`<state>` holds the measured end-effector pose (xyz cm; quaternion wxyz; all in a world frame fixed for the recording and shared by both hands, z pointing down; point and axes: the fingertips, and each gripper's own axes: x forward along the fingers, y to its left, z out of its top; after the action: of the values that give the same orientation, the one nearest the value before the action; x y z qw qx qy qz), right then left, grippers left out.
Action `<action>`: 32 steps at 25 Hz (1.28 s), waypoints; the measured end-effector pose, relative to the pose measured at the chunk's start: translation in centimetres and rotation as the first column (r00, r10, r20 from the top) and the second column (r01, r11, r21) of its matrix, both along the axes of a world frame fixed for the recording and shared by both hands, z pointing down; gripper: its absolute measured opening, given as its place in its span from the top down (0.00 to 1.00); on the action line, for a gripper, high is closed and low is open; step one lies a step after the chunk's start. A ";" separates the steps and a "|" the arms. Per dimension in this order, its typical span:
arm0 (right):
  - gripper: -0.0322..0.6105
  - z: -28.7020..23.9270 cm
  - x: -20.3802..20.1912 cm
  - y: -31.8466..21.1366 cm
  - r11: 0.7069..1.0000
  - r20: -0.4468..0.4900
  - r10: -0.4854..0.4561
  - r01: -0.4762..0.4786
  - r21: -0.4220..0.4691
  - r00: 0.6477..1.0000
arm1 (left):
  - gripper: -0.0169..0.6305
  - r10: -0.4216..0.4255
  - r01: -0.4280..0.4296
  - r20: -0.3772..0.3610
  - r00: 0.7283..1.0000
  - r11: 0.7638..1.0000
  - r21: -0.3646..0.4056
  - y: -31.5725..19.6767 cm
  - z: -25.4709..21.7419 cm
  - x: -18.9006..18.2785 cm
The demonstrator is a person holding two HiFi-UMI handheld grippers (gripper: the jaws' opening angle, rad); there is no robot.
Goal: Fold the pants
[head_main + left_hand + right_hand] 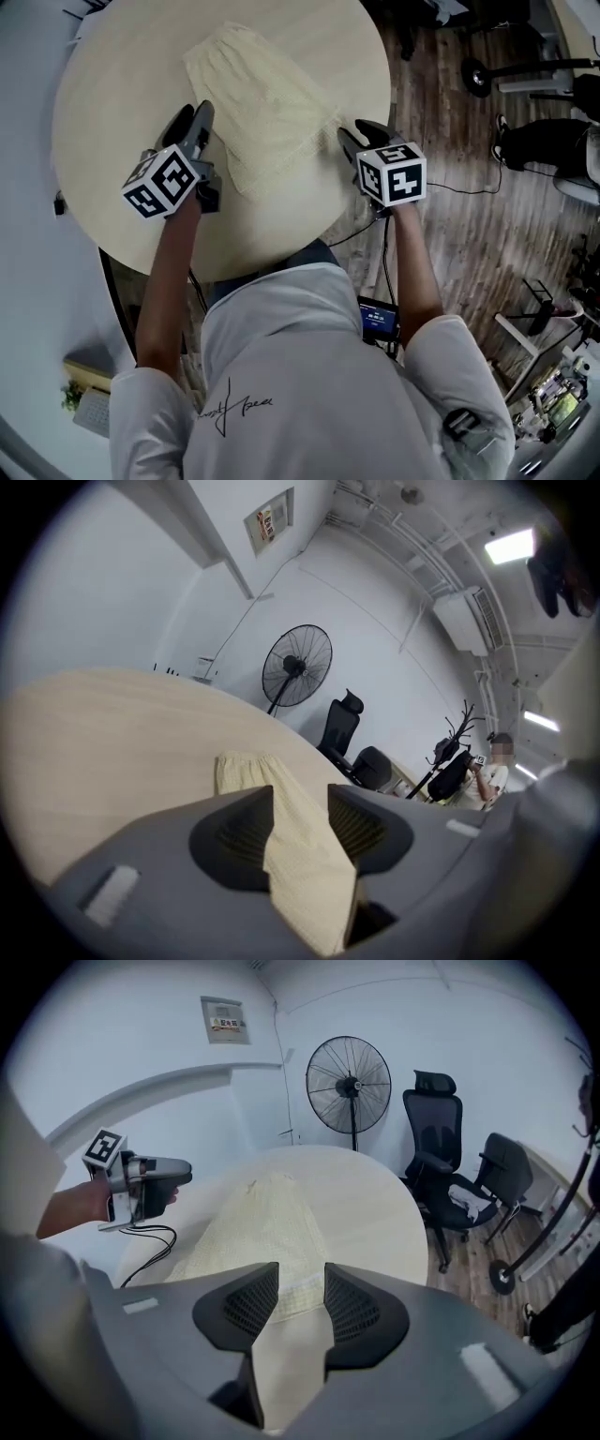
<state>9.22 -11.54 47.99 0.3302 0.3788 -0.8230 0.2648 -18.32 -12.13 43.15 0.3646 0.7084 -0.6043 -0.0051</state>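
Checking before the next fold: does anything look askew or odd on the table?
Nothing stands out. The pale yellow pants lie flat on the round table, no part hanging over its edge.

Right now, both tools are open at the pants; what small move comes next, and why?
Probably ease the right tool forward and close on the near hem of the pants: its jaws stand apart and empty, that hem lies just ahead, and the pants lie full length.
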 end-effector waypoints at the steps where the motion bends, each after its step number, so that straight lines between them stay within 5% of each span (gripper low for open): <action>1: 0.76 0.3 -0.3 0.7 1.000 -0.022 -0.007 0.008 0.018 1.000 | 0.68 0.000 0.000 -0.014 1.000 1.000 0.004 1.6 1.0 0.1; 7: 0.76 -1.0 0.3 2.6 0.985 -0.131 -0.129 0.141 0.095 0.983 | 0.68 -0.029 0.027 -0.023 0.999 0.998 -0.050 9.9 4.2 3.8; 12: 0.76 -0.2 0.2 1.2 0.969 -0.105 -0.220 0.229 0.087 0.970 | 0.62 -0.102 0.103 0.012 0.995 0.984 -0.144 13.5 7.8 6.3; 21: 0.72 4.4 0.2 -1.9 0.942 -0.036 -0.336 0.336 -0.015 0.941 | 0.57 -0.323 0.306 -0.013 0.946 0.910 -0.280 16.7 12.8 9.5; 28: 0.70 7.7 0.4 -2.9 0.933 0.015 -0.345 0.345 -0.099 0.938 | 0.57 -0.449 0.409 -0.042 0.893 0.845 -0.346 18.2 15.5 10.7; 32: 0.69 9.2 0.4 -3.1 0.930 0.010 -0.349 0.348 -0.118 0.937 | 0.57 -0.484 0.434 -0.061 0.873 0.827 -0.357 18.1 15.7 10.8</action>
<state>9.63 -14.66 57.16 0.3986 0.2079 -0.8581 0.2481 -7.54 5.96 58.88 0.5108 0.4676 -0.7201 -0.0437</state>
